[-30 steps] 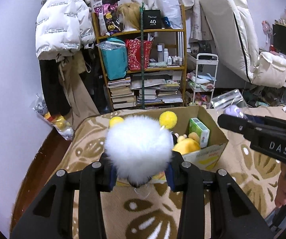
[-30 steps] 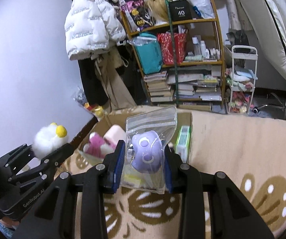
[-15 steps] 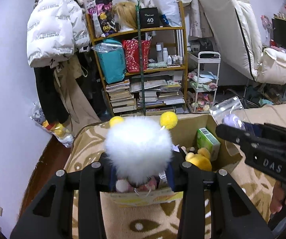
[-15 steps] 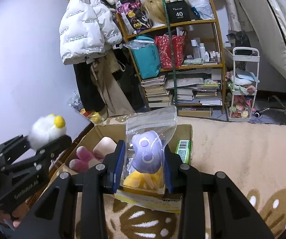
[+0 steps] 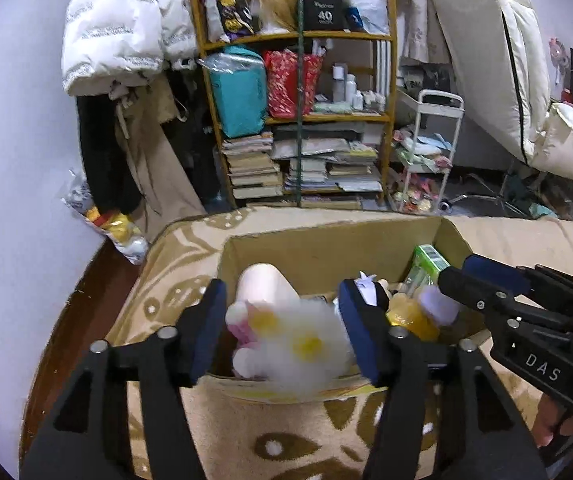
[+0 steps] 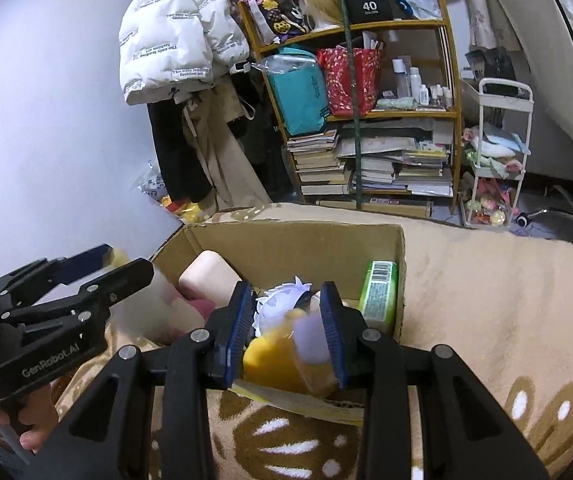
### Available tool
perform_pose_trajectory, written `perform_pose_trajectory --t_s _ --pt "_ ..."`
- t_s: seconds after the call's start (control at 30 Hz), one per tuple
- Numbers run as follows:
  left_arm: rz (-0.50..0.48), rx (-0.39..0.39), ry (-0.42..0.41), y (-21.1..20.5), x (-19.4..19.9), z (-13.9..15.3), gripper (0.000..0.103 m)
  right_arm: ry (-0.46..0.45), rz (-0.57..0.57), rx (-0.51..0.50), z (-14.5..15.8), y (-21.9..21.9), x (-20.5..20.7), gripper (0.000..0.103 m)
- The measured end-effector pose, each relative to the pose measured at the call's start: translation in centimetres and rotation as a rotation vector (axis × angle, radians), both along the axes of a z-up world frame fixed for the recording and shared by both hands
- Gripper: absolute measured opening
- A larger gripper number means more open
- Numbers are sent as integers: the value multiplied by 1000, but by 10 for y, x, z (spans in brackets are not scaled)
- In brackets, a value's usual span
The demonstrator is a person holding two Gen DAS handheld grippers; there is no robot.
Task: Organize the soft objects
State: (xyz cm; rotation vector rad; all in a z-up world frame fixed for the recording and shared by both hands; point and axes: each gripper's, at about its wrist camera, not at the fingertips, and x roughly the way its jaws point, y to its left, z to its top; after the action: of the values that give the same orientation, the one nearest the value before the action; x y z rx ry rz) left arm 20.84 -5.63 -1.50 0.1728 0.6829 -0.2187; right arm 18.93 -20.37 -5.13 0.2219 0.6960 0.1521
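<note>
An open cardboard box (image 5: pixel 326 248) sits on a beige patterned blanket. My left gripper (image 5: pixel 282 328) is open over the box's near edge; a blurred white fluffy toy with yellow balls (image 5: pixel 306 348) is between its jaws, dropping into the box. My right gripper (image 6: pixel 288 328) is open over the box (image 6: pixel 286 236); the purple plush in its clear bag (image 6: pixel 312 340) is blurred between the jaws, above a yellow plush (image 6: pixel 274 360). The right gripper also shows in the left wrist view (image 5: pixel 482 284).
In the box lie a pink plush (image 5: pixel 262 284), a green carton (image 6: pixel 378 292) and a white-haired figure (image 6: pixel 282 300). A cluttered bookshelf (image 5: pixel 306 120), a white jacket (image 5: pixel 118 28) and a white cart (image 5: pixel 426 152) stand behind. The blanket (image 6: pixel 486 300) spreads to the right.
Both grippers moved down over the box and opened. The white fluffy toy and the bagged purple plush have left the jaws' grip and are falling into the box.
</note>
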Motion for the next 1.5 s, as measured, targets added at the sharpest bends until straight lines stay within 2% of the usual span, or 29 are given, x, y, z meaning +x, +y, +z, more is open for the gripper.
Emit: perform_pose_trajectory --t_s 0.23,0.3,0.33,0.4,0.47,0.5,0.63,0.7,0.87,1.03,1.33,1.5 --pt "22 7 -9 9 -14 10 78 -27 -22 27 11 -7 -8 50" --pt "34 2 -15 13 -21 15 82 -39 -33 24 17 -9 -13 61" --pt "40 2 -19 15 -25 17 83 -47 -43 17 21 -10 -16 63" --pt "52 7 -27 18 -32 23 87 -44 -58 -28 28 -11 -23 75" --pt "77 15 -46 22 -41 30 95 -53 -75 -84 36 -10 -33 82" --pt "85 17 -55 25 -45 33 96 -60 -73 -88 41 -11 -40 87" --pt "101 20 -74 33 -62 47 97 -76 -71 -68 55 -15 -63 95" --pt "108 22 -83 37 -71 52 98 -77 -57 -98 63 -13 -75 101" --pt "130 36 -122 51 -95 67 100 -98 -38 -148 78 -5 -103 103" --pt "130 16 -165 67 -125 79 102 -116 -74 -167 89 -4 -130 103" --pt "159 15 -209 85 -169 85 102 -156 -101 -183 98 -6 -173 103" --pt "167 15 -235 91 -191 84 102 -178 -117 -186 91 -9 -200 103"
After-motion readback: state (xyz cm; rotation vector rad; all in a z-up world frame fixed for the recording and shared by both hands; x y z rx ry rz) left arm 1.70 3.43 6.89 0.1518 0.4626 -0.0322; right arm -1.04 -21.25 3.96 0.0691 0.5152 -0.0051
